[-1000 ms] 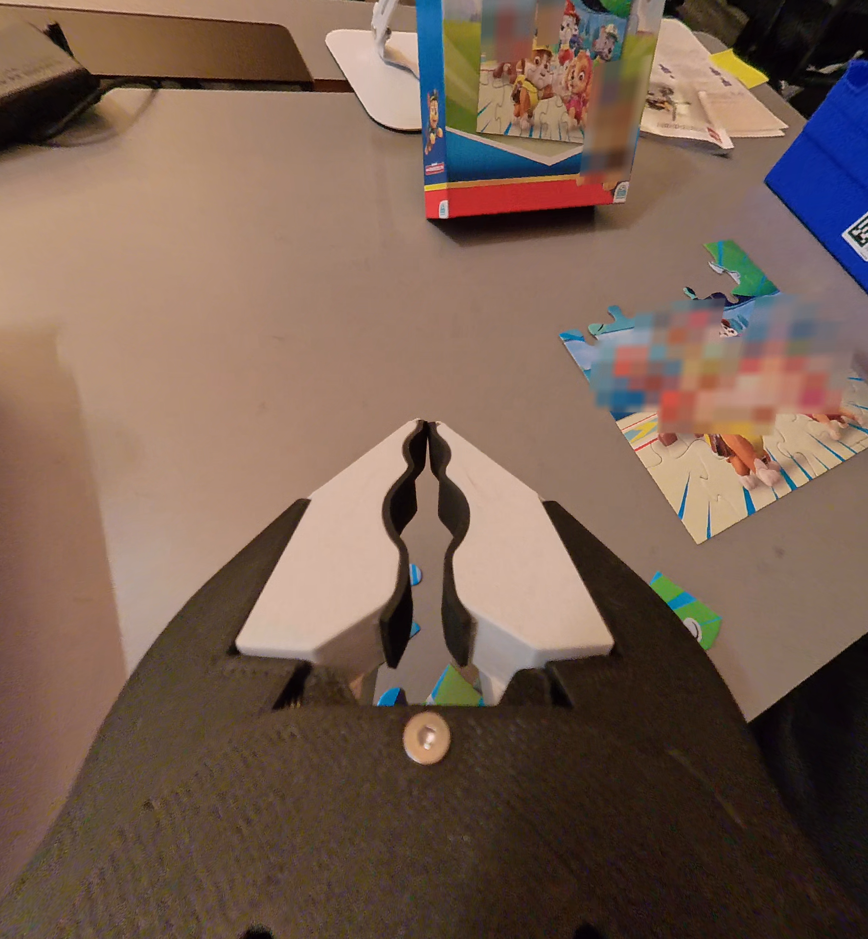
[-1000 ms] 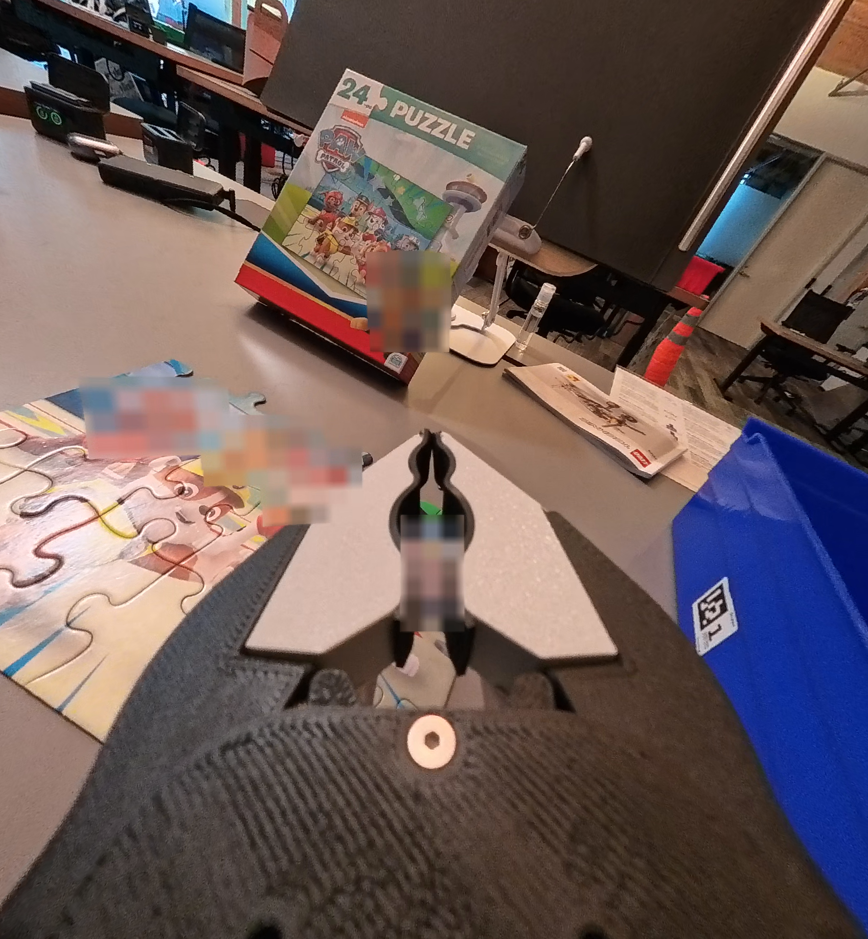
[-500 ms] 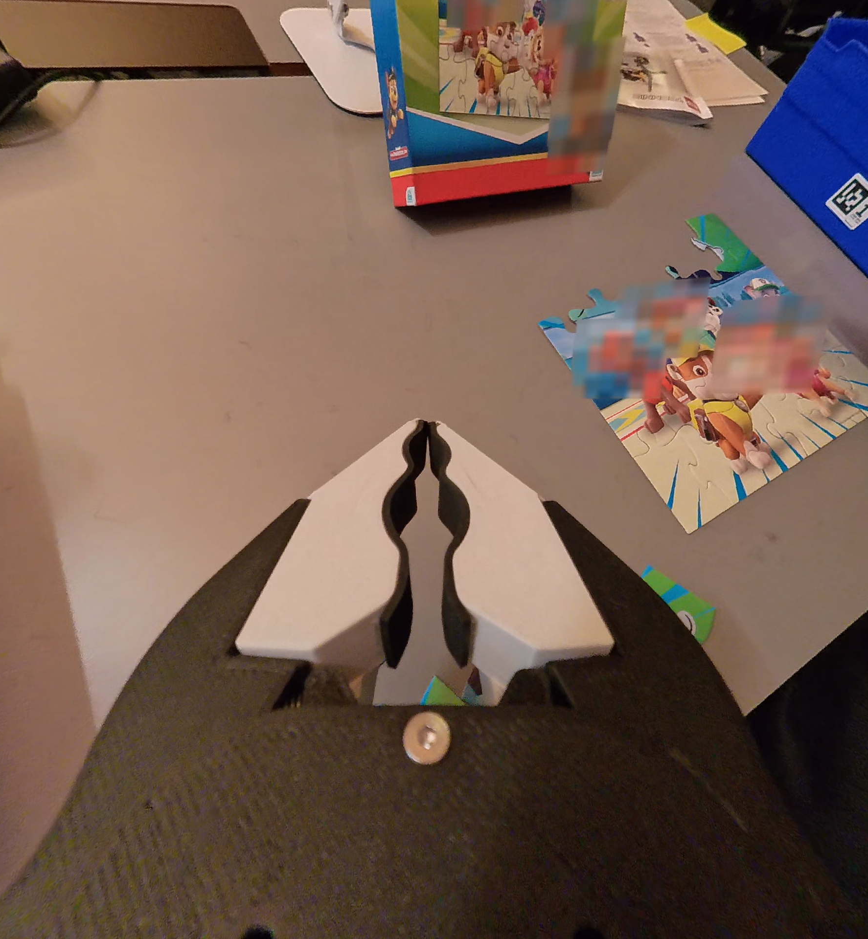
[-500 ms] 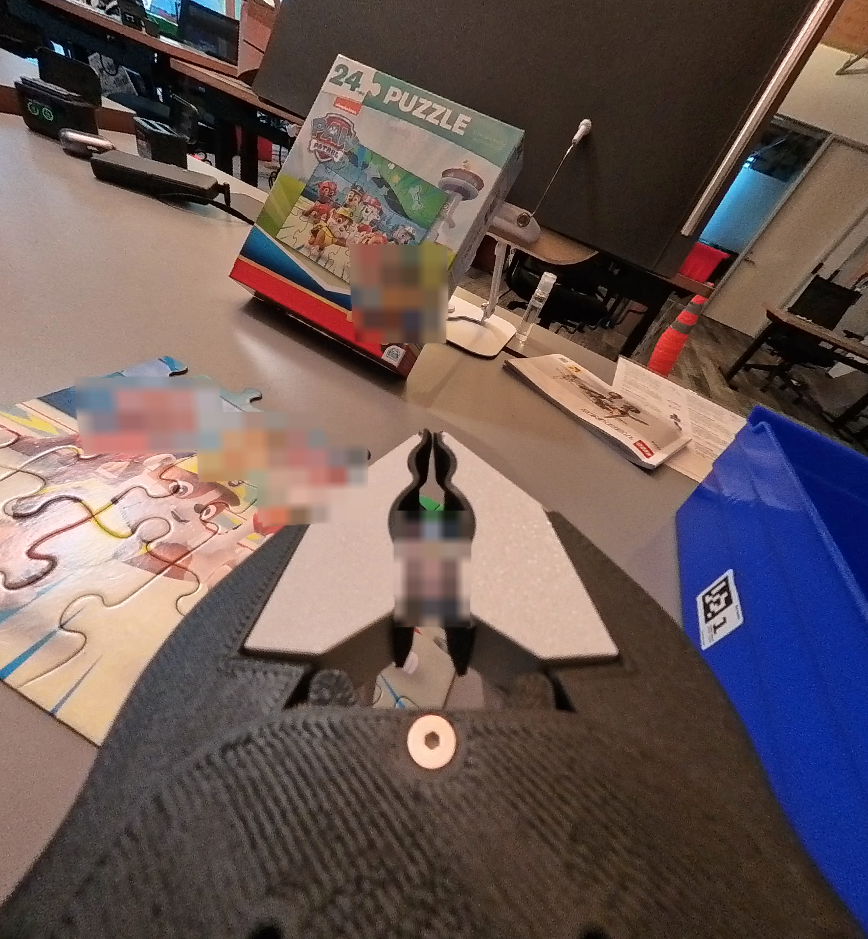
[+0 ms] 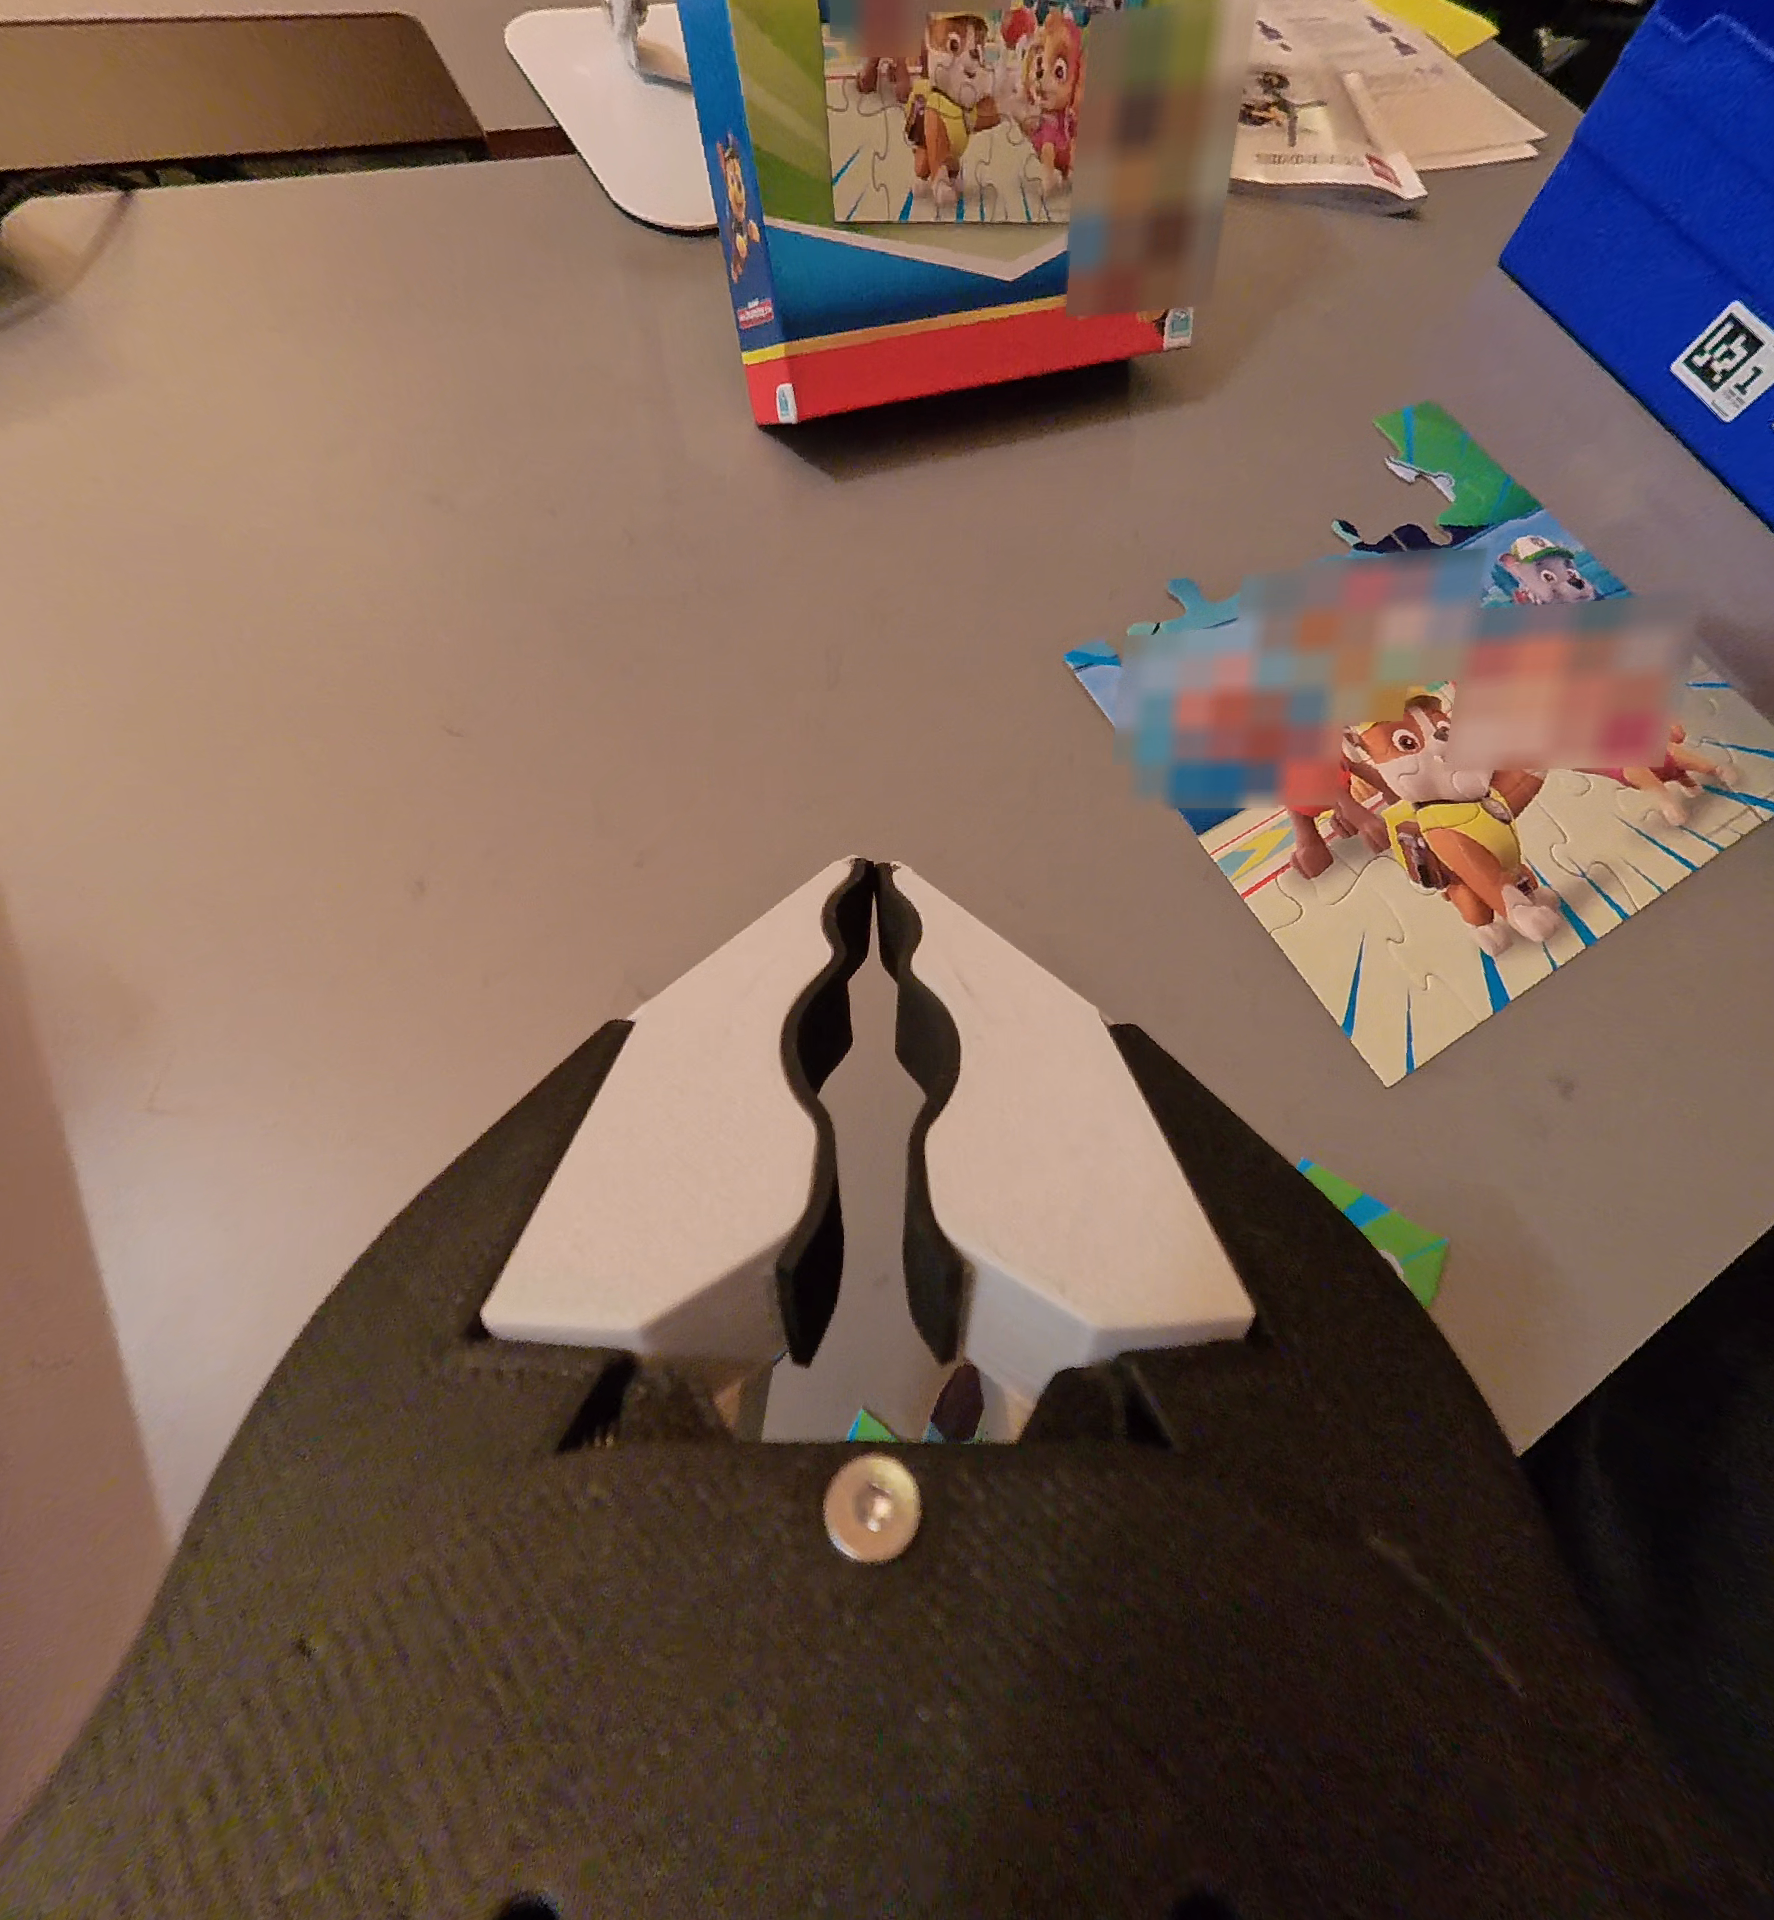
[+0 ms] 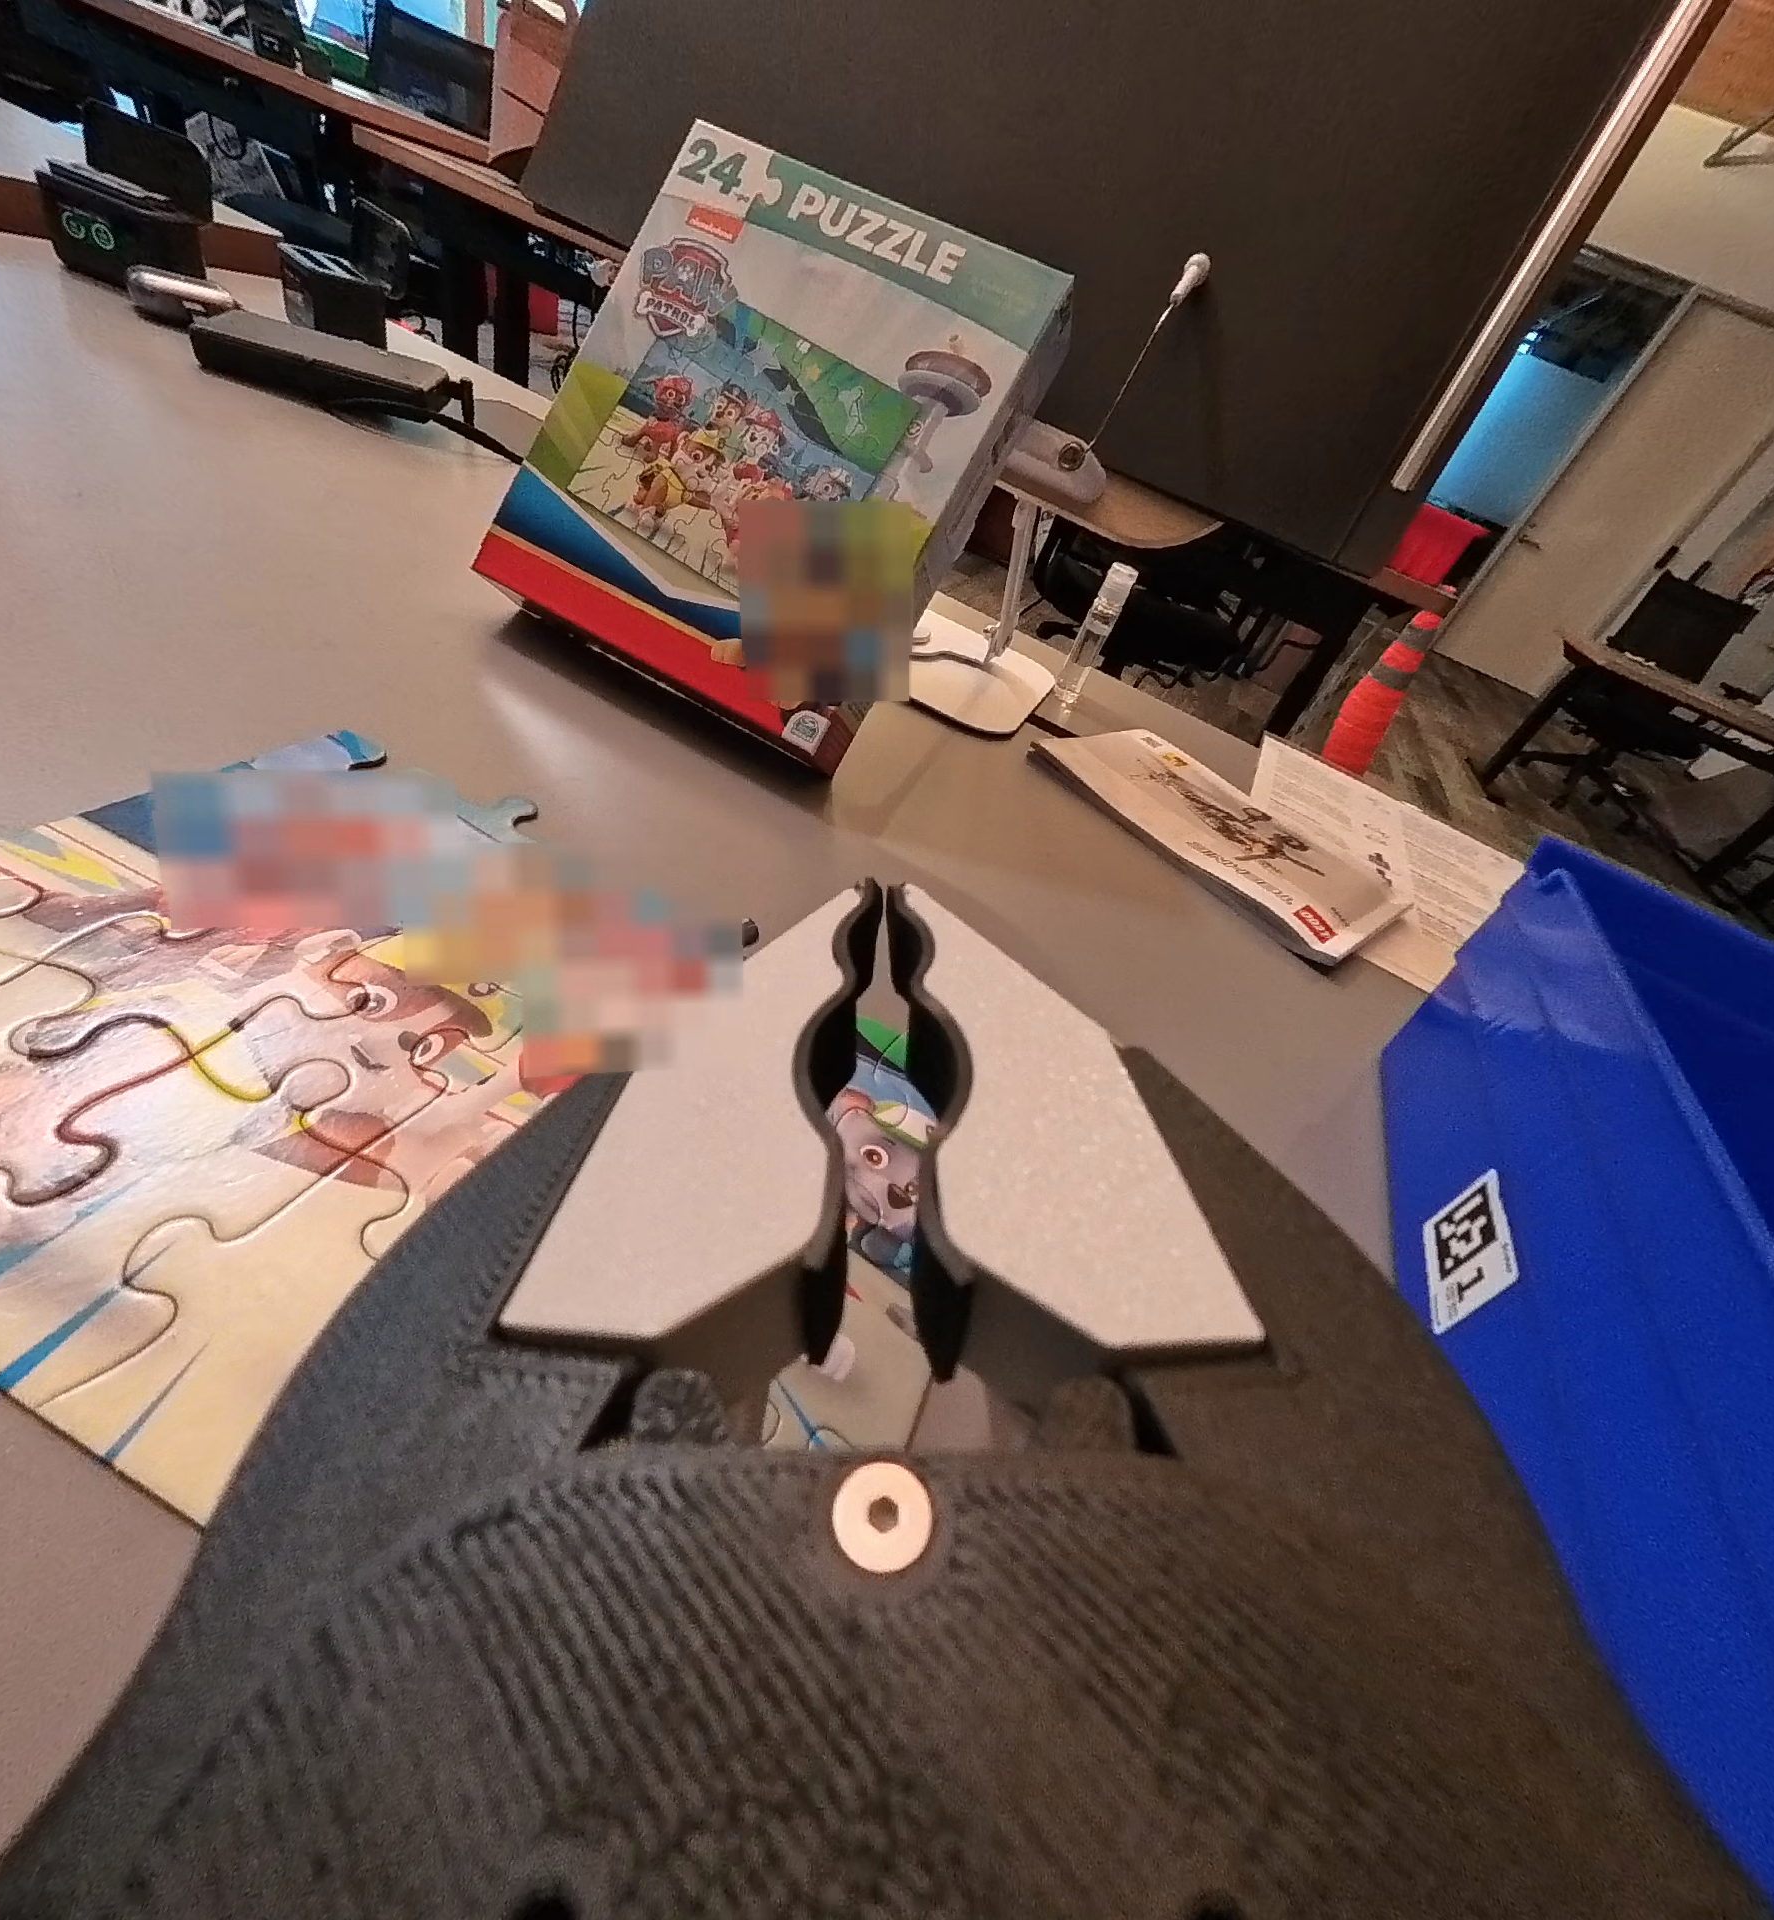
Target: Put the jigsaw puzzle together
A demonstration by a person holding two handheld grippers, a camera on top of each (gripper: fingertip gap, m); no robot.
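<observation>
Fingers of the left gripper (image 5: 875,864) are closed tip to tip with nothing between them, poised above bare grey surface (image 5: 395,623). Under its black body, loose puzzle pieces lie on the surface: a green and blue one (image 5: 1382,1236) pokes out at its right side, and a scrap of another shows through the opening behind the fingers.

Ahead and to the right lies the partly assembled jigsaw puzzle (image 5: 1465,862), flat on the surface, its near corner complete and its far edge ragged with open tabs. A pale part of the right gripper shows at the right border of this view, just past the puzzle.

The right gripper (image 6: 883,891) also has its fingers brought together at the tips, with nothing in them. It hangs over the right part of the jigsaw puzzle (image 6: 135,1091); a piece bearing a cartoon pup shows through the wavy slot between the fingers, lying below them rather than held. Just to its right stands a blue bin (image 6: 1641,1195) with a black and white marker tag on its wall.

Farther on, a puzzle box (image 6: 779,447) stands tilted back on the surface. Beyond it are a white stand base (image 6: 976,686), a small clear spray bottle (image 6: 1091,634), and a printed booklet (image 6: 1226,842) with loose sheets beside it. Dark devices and a cable lie at the far left.
</observation>
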